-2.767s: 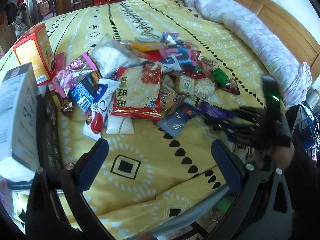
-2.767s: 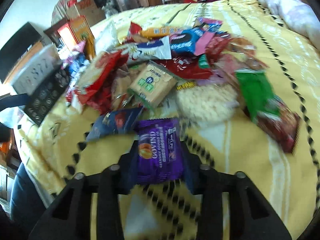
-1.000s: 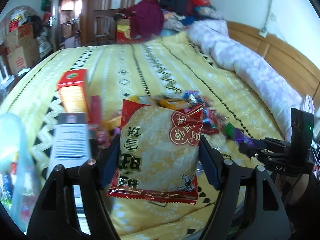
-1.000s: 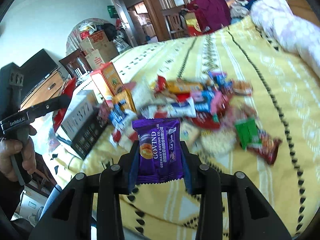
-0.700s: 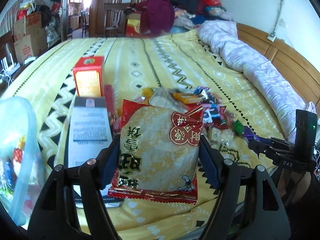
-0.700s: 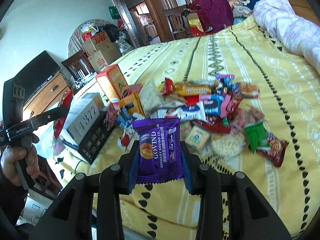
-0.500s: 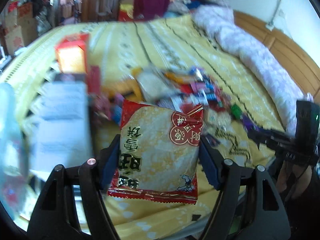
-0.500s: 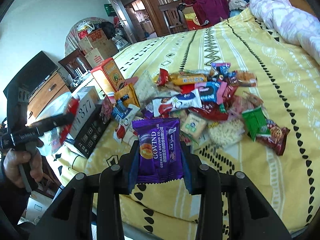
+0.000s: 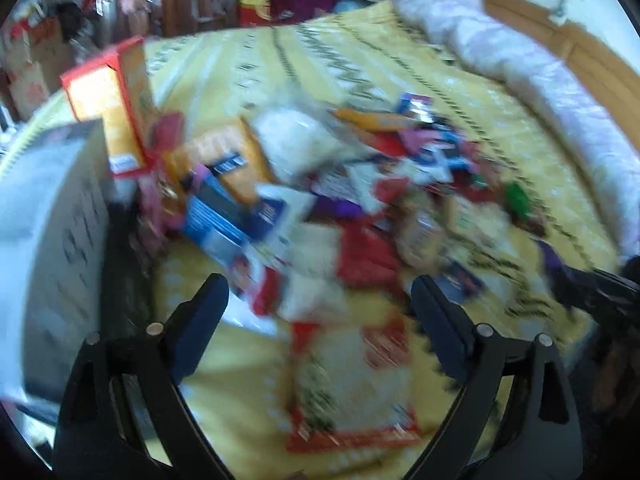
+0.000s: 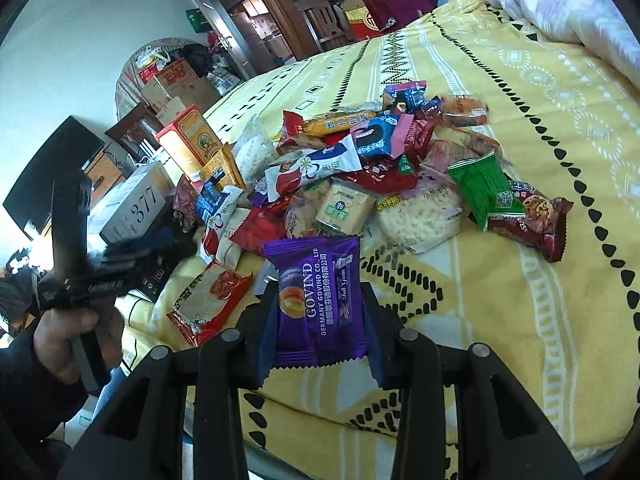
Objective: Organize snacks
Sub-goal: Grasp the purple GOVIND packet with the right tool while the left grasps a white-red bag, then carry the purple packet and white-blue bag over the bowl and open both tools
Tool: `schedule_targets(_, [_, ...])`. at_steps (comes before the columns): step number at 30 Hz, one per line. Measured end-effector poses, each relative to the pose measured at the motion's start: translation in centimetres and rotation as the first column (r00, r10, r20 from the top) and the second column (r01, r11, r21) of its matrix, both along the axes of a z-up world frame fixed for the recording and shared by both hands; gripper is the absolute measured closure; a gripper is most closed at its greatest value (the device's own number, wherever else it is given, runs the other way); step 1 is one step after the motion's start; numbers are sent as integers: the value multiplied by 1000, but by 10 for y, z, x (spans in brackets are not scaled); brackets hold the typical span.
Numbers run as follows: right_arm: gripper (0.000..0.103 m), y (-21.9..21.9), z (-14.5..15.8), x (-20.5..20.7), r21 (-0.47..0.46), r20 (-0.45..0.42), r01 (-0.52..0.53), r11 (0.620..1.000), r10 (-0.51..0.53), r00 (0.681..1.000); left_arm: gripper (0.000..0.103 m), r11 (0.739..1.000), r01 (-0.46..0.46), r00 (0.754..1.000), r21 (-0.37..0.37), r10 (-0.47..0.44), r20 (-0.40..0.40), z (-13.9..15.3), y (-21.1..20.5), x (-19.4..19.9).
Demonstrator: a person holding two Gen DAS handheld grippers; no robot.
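The left claw (image 9: pixel 320 312) has its jaws opening, with nothing pressed between the pads; the red-and-gold rice cracker bag (image 9: pixel 352 384) lies flat on the yellow bedspread (image 9: pixel 500 92) just under and ahead of the gap, near the bed's front edge. The left wrist view is smeared with motion, so the bag's exact lie is easier to judge from the right wrist view, where it (image 10: pixel 206 306) sits at the near side of the snack pile (image 10: pixel 360 172), just beside the white and black boxes (image 10: pixel 132 204).

The right claw (image 10: pixel 320 320) is clamped on the purple Govind packet (image 10: pixel 320 300), which stands upright between the pads above the bedspread.

Risks, as I judge them: the cracker bag rests close to the mattress edge on a soft, sloping cover, so a nudge from the left claw's fingers could slide it off onto the floor. The purple packet is slick foil held by its sides; a tilt or a brush against the pile could let it slip or twist out. With both claws working near the same corner, they could knock each other or scatter loose packets such as the green one (image 10: pixel 484 188), muddling any sorting already done.
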State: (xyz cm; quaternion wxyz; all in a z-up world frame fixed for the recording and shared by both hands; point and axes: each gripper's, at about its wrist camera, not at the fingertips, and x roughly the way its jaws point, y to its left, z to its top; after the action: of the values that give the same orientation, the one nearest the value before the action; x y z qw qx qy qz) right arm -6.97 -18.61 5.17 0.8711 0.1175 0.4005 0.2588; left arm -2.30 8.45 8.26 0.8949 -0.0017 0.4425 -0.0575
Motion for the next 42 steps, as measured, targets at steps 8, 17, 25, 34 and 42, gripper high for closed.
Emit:
schedule_targets(8, [61, 3, -8, 9, 18, -6, -15, 1000, 16, 1000, 28, 989, -93, 992, 113, 101, -69, -40, 15, 39])
schedule_targets(17, [61, 10, -11, 11, 6, -12, -14, 1000, 14, 1000, 73, 1000, -2, 998, 26, 4, -59, -27, 2, 31])
schedule_targets(25, [61, 22, 9, 9, -15, 36, -12, 1000, 12, 999, 74, 998, 47, 995, -35, -43, 91, 43, -1, 3])
schedule_targets(34, [61, 55, 72, 20, -49, 157, -53, 997, 60, 986, 74, 997, -70, 965, 10, 66, 255, 121, 53, -24])
schedule_targets(42, [61, 156, 143, 22, -55, 268, -223, 973, 230, 936, 74, 963, -267, 910, 25, 244, 336, 153, 139, -69])
